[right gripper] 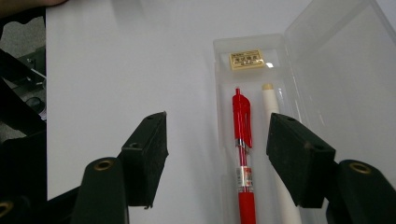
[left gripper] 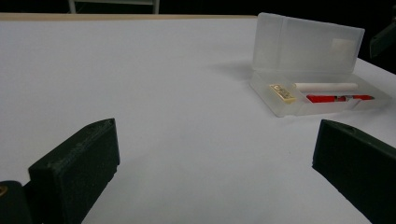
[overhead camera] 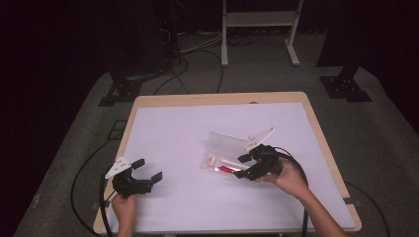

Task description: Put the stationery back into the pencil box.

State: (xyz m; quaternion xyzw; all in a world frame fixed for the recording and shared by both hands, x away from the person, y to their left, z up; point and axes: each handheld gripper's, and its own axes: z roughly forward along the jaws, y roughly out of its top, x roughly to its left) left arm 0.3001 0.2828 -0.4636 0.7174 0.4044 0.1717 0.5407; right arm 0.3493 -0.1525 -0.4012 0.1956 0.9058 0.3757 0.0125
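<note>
A clear plastic pencil case [overhead camera: 217,157] lies open right of the table's middle, its lid [overhead camera: 227,143] tilted up at the far side. Inside lie a red pen [right gripper: 243,126], a white stick-shaped pen [right gripper: 271,100] and a small beige eraser [right gripper: 246,59]. My right gripper [overhead camera: 241,166] hovers at the case's right end, open, with its jaws on either side of the red pen's lower part [right gripper: 217,126] and not touching it. My left gripper [overhead camera: 148,169] sits at the front left, open, nothing between its jaws [left gripper: 215,154]; it faces the case [left gripper: 299,109].
A white mat [overhead camera: 188,128] covers the wooden table [overhead camera: 217,98]. Cables trail off the front edge on both sides. On the grey floor beyond stand black stand feet [overhead camera: 121,91] and a white frame [overhead camera: 259,29].
</note>
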